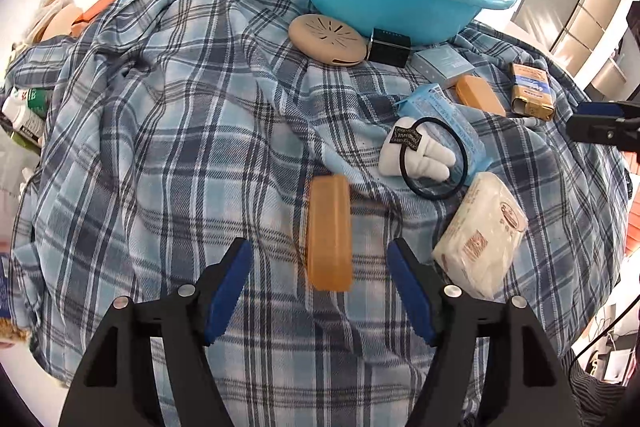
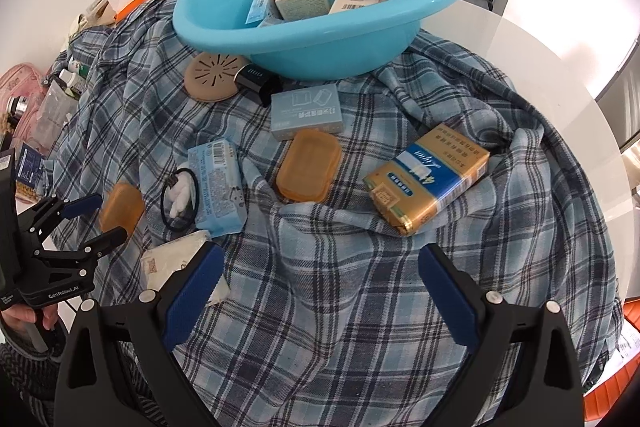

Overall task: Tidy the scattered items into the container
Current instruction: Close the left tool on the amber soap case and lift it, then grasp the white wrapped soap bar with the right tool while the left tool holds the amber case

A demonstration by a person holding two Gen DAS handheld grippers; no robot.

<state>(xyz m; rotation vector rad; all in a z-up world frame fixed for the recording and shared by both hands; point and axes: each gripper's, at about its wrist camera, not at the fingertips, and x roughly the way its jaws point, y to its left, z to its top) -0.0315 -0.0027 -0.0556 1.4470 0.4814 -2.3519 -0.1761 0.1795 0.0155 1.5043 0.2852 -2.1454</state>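
Left claw (image 1: pixel 320 291) gapes apart around the translucent orange plastic soap case (image 1: pixel 329 233); right claw (image 2: pixel 320 295) gapes empty over the plaid shirt (image 2: pixel 340 307).

Counted on the plaid shirt (image 2: pixel 360 307)

One blue basin (image 2: pixel 320 43), two amber soap cases (image 2: pixel 308 165) (image 2: pixel 121 209), one gold packet (image 2: pixel 428 177), one black hair tie (image 2: pixel 180 199), one tan round disc (image 2: pixel 212 77), one white tissue pack (image 1: pixel 482 235), two grippers (image 1: pixel 320 291) (image 2: pixel 320 295).
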